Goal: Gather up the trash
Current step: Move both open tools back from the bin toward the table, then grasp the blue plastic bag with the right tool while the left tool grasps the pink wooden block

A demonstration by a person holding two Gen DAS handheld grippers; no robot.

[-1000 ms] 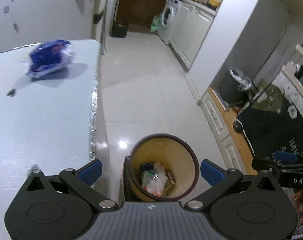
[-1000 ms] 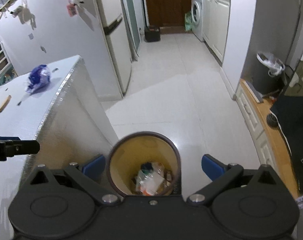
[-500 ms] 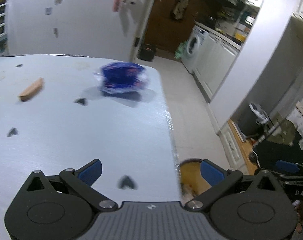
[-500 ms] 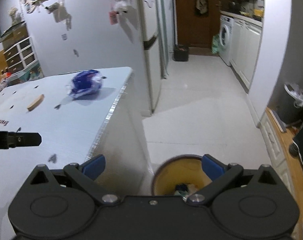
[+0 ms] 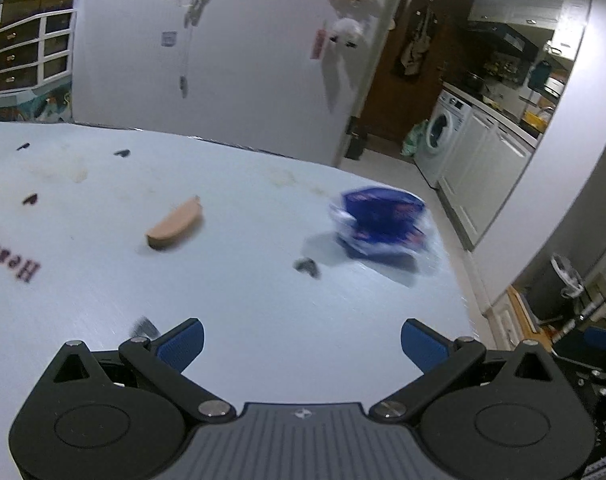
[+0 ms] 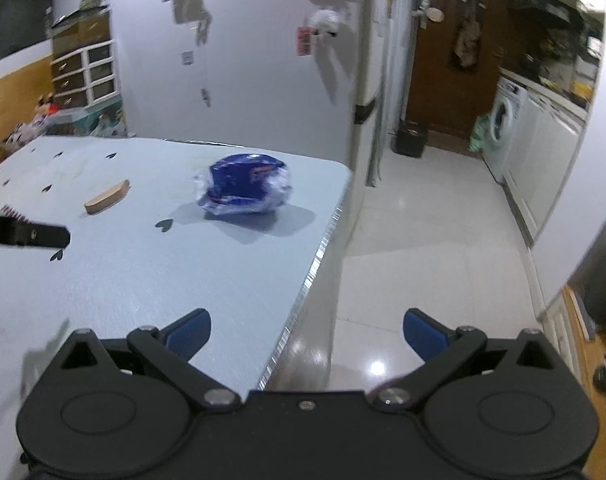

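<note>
Both grippers, left (image 5: 301,342) and right (image 6: 307,334), hang wide and empty above the table (image 6: 151,280). A crumpled blue wrapper (image 6: 245,188) lies near its edge, apparently the next pickup.

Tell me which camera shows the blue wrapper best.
The right wrist view: the blue wrapper sits whole and fairly sharp on the table. The left wrist view shows it too, but smeared by motion blur.

A pale blue counter (image 5: 263,320) carries a crumpled blue wrapper (image 5: 379,222) near its right edge and a tan wooden block (image 5: 175,229) further left.
</note>
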